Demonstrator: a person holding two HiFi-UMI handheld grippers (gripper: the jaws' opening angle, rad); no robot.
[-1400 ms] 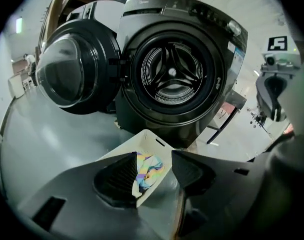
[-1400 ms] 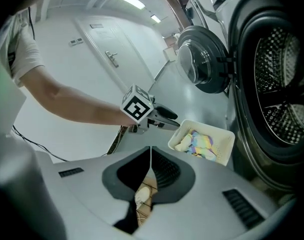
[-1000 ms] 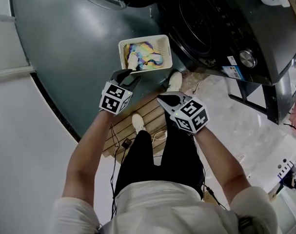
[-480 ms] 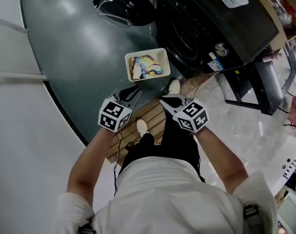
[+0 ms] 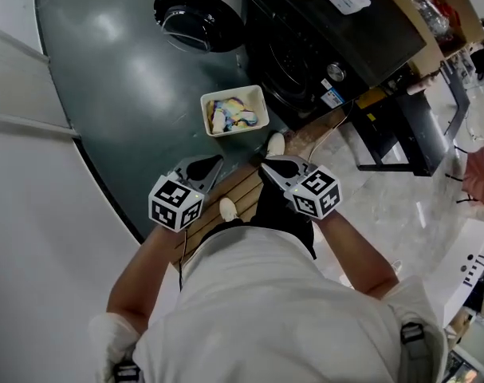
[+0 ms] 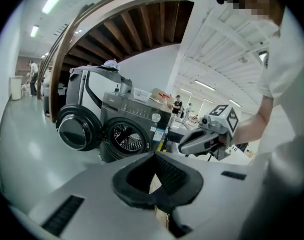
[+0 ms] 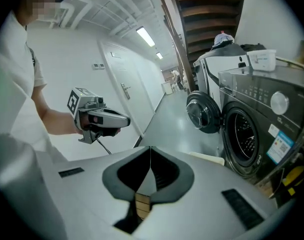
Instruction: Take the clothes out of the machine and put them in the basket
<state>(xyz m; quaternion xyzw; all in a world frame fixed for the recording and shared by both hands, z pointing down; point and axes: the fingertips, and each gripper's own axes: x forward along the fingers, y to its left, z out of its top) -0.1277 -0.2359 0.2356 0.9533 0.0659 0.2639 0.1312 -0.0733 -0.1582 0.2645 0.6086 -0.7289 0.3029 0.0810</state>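
Observation:
The white basket (image 5: 234, 112) with colourful clothes (image 5: 235, 115) in it stands on the grey floor in front of the black washing machine (image 5: 305, 46). The machine's round door (image 5: 198, 21) hangs open, and its drum (image 6: 125, 136) looks dark with no clothes showing. My left gripper (image 5: 206, 168) is shut and empty, held well above and on the near side of the basket. Beside it, my right gripper (image 5: 275, 168) is also shut with nothing in it. In each gripper view, the jaws (image 6: 155, 153) (image 7: 150, 146) meet, and the other gripper (image 6: 207, 136) (image 7: 99, 116) shows.
The person stands on a slatted wooden platform (image 5: 240, 183) in white shoes (image 5: 276, 144). A black metal frame (image 5: 401, 126) stands right of the machine. A white wall (image 5: 34, 182) curves along the left. A second, white machine (image 6: 89, 91) is behind the black one.
Both grippers rose up and away from the basket as the person straightened. The left gripper's jaws closed with nothing between them. The basket now looks smaller and farther off.

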